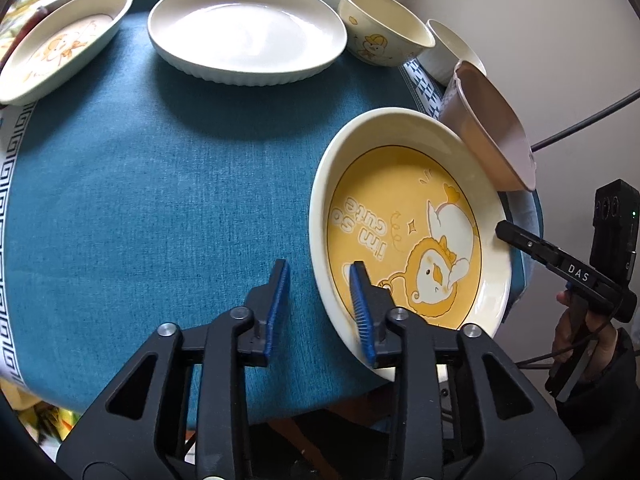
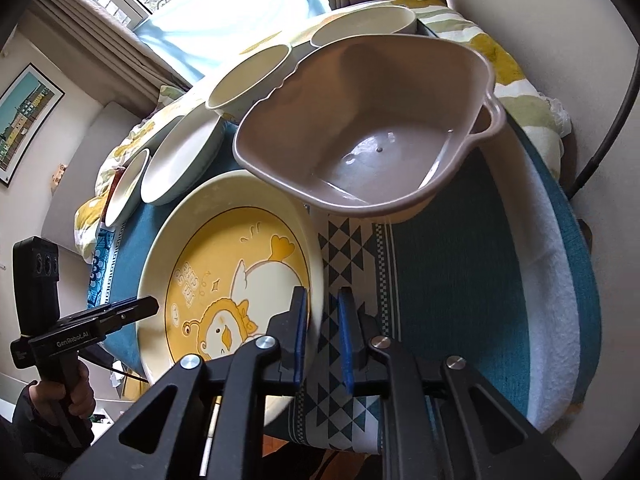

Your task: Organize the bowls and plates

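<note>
light: bright daylight from window [image 2: 168, 12] | glare: white plate [image 1: 248, 28] | edges: fisheye-bent, dark, perhaps slightly blurred

A wide stretch of bare teal woven cloth [image 1: 160, 200] is left open in the middle and along the near edge of the table. Its right side is taken up by the cream-rimmed yellow plate printed with a duck [image 1: 404, 240], whose rim is straddled by both grippers. Just beyond that plate, the way is blocked by a taupe plastic basin with a scalloped rim [image 2: 360, 128]. The far edge is lined by a plain white fluted plate [image 1: 246, 32], a small cream oval dish with a drawing [image 1: 60, 46] and a cream bowl with a duck print [image 1: 380, 26], with only narrow gaps left between them.
</note>
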Demonstrator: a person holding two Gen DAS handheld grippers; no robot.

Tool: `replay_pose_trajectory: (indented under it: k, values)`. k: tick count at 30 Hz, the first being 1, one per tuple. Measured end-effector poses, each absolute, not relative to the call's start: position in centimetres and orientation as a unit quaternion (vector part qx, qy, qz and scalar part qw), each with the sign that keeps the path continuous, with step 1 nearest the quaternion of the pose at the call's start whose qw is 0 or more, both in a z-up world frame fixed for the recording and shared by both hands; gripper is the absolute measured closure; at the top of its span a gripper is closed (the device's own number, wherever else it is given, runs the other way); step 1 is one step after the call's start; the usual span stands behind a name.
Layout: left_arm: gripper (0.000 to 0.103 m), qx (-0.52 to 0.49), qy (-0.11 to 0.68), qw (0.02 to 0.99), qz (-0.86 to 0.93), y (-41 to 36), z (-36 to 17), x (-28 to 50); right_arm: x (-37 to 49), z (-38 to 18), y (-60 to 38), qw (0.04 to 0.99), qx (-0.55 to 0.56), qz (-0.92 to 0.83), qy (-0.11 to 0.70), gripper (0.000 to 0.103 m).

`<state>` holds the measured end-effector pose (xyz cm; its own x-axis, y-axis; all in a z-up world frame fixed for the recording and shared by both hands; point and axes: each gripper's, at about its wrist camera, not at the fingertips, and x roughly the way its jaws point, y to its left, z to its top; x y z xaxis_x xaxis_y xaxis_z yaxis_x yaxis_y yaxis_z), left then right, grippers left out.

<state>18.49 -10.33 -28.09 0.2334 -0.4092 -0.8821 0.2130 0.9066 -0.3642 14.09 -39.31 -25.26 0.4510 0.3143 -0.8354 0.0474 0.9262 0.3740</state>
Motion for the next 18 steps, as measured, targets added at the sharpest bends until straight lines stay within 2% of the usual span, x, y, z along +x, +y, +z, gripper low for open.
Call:
replay_pose_trajectory:
  k: [1, 2, 3, 4, 5, 7, 9, 12, 16, 18]
  values:
    - [0.051, -0.083, 0.585, 0.783, -0.193, -10.2, -27.8, 18.2, 13.8, -24.8, -39.3, 0.835, 0.174, 0.079, 0.516, 0.077]
    - [0.045, -0.081, 0.582, 0.787, -0.185, -10.0, -27.3, 17.9, 13.5, -24.2, -39.4, 0.836, 0.174, 0.078, 0.515, 0.072]
    - [0.039, -0.081, 0.578, 0.792, -0.18, -9.7, -26.8, 17.5, 13.2, -23.5, -39.3, 0.838, 0.172, 0.077, 0.512, 0.058]
    - [0.035, -0.082, 0.572, 0.797, -0.175, -9.5, -26.2, 17.0, 12.9, -22.8, -39.3, 0.841, 0.168, 0.076, 0.508, 0.045]
    - [0.032, -0.081, 0.568, 0.802, -0.169, -9.2, -25.5, 16.6, 12.5, -22.0, -39.2, 0.846, 0.163, 0.075, 0.503, 0.04]
    - [0.026, -0.071, 0.562, 0.81, -0.151, -8.8, -24.1, 15.8, 11.9, -20.3, -38.8, 0.858, 0.145, 0.07, 0.488, 0.023]
    - [0.026, -0.055, 0.547, 0.823, -0.138, -8.6, -22.3, 15.1, 11.4, -18.4, -38.3, 0.871, 0.134, 0.081, 0.465, 0.014]
    - [0.022, -0.008, 0.504, 0.855, -0.119, -8.6, -18.9, 13.8, 11.1, -15.9, -37.2, 0.888, 0.116, 0.107, 0.431, 0.001]
    - [0.008, 0.036, 0.463, 0.881, -0.09, -8.3, -15.0, 13.3, 11.4, -13.1, -35.6, 0.906, 0.109, 0.137, 0.385, 0.001]
    - [0.006, 0.036, 0.446, 0.889, -0.094, -7.2, -13.5, 13.6, 12.1, -12.3, -35.0, 0.905, 0.116, 0.152, 0.38, 0.001]
